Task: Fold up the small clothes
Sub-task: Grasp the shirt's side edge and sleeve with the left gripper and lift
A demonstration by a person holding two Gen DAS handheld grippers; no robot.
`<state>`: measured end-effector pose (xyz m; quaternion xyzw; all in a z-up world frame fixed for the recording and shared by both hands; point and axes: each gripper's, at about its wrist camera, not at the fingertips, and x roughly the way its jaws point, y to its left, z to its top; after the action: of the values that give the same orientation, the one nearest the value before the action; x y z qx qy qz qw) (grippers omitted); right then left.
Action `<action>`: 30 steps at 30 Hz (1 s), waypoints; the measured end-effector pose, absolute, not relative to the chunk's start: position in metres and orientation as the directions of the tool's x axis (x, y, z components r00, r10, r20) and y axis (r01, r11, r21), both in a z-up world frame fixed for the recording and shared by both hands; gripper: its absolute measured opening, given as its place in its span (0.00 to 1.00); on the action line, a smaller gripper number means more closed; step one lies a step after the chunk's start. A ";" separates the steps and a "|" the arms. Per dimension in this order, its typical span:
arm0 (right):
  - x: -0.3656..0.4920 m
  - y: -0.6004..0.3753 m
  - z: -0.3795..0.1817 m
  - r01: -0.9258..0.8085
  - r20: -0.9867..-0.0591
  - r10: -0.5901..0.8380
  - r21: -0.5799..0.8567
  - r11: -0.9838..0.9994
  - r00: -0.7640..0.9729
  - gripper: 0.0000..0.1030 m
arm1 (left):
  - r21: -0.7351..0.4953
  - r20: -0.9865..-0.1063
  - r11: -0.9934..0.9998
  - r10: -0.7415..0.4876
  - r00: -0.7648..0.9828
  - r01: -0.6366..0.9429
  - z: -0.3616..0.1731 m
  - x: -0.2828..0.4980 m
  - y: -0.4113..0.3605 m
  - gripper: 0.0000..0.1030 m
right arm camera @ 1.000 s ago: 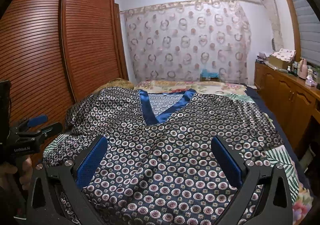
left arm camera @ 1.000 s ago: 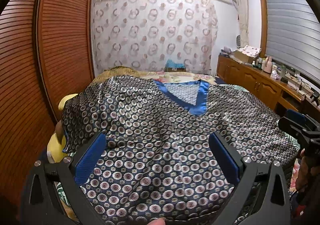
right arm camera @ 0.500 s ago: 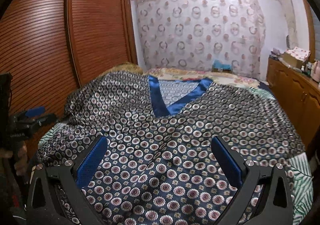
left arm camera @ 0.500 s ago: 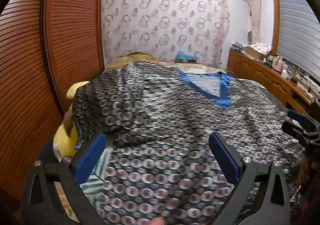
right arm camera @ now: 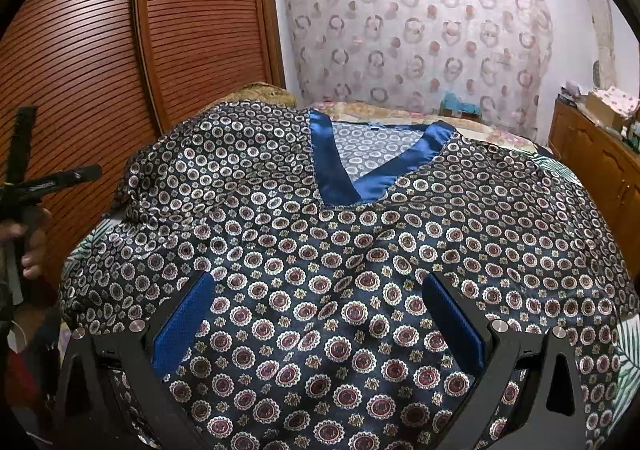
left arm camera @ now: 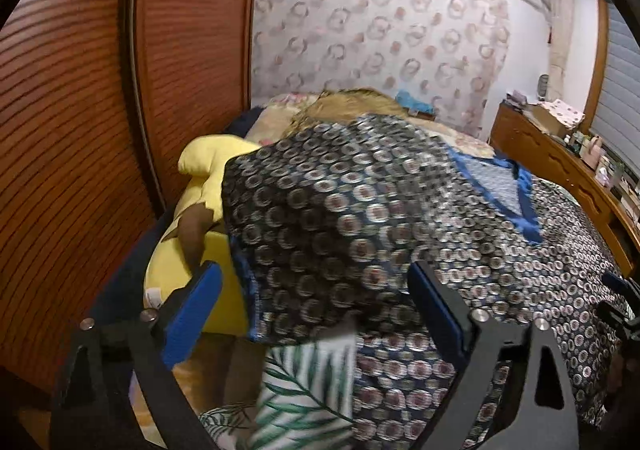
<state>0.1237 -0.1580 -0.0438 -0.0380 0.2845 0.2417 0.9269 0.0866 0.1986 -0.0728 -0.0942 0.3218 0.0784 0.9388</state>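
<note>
Swinging away from the middle of the top and out toward its sleeve end, the left gripper is now looking at the sleeve cuff, where a second ago it was facing the blue V-neck head on. Its blue pads are beginning to close — the cuff's blue-trimmed edge is lying between them, but they are not yet pressing on it, and the blur makes any contact impossible to judge. Beyond the sleeve, a yellow plush toy is showing against the wooden wardrobe doors, and below the sleeve a strip of the leaf-print bedspread is coming into view.

The right gripper is edging closer over the front of the top, with the V-neck sitting larger and higher in its view than before. Its fingers are standing wide apart over the patterned cloth, holding nothing.

The top itself is lying spread flat on the bed, V-neck toward the curtain, unfolded. Judging by this, the left side is lining up to take the sleeve for a first inward fold — the fold proper is not yet begun.
</note>
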 end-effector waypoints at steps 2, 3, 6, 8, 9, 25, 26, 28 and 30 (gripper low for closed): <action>0.124 -0.158 -0.043 -0.470 -0.544 0.425 0.063 0.880 0.723 1.00 | -0.160 -0.639 0.968 0.049 0.768 -0.195 -0.079 0.093 0.206 0.81; 0.124 -0.157 -0.043 -0.471 -0.544 0.426 0.063 0.880 0.723 1.00 | -0.174 -0.653 0.965 0.036 0.757 -0.196 -0.084 0.097 0.211 0.81; 0.130 -0.156 -0.044 -0.472 -0.538 0.429 0.064 0.879 0.726 1.00 | -0.176 -0.709 0.959 0.034 0.705 -0.223 -0.098 0.113 0.219 0.80; 0.133 -0.158 -0.046 -0.468 -0.540 0.431 0.078 0.880 0.722 1.00 | -0.172 -0.752 0.955 0.031 0.659 -0.241 -0.108 0.124 0.224 0.74; 0.134 -0.157 -0.049 -0.467 -0.538 0.434 0.083 0.880 0.723 1.00 | -0.170 -0.766 0.954 0.029 0.642 -0.245 -0.112 0.127 0.226 0.72; 0.134 -0.163 -0.051 -0.463 -0.538 0.452 0.124 0.878 0.712 1.00 | -0.300 -0.783 0.927 -0.104 0.613 -0.226 -0.130 0.120 0.242 0.33; 0.134 -0.163 -0.051 -0.463 -0.538 0.452 0.124 0.878 0.712 1.00 | -0.282 -0.782 0.931 -0.083 0.618 -0.233 -0.127 0.118 0.240 0.22; 0.134 -0.163 -0.051 -0.464 -0.537 0.452 0.124 0.877 0.712 1.00 | -0.246 -0.784 0.942 -0.055 0.618 -0.228 -0.122 0.117 0.234 0.09; 0.134 -0.163 -0.051 -0.464 -0.538 0.453 0.124 0.877 0.711 1.00 | -0.206 -0.787 0.952 -0.023 0.616 -0.227 -0.116 0.117 0.230 0.07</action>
<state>0.1338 -0.1625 -0.0515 -0.0099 0.2880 0.2479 0.9249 0.1167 0.2300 -0.1164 -0.1441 0.4341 0.0575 0.8874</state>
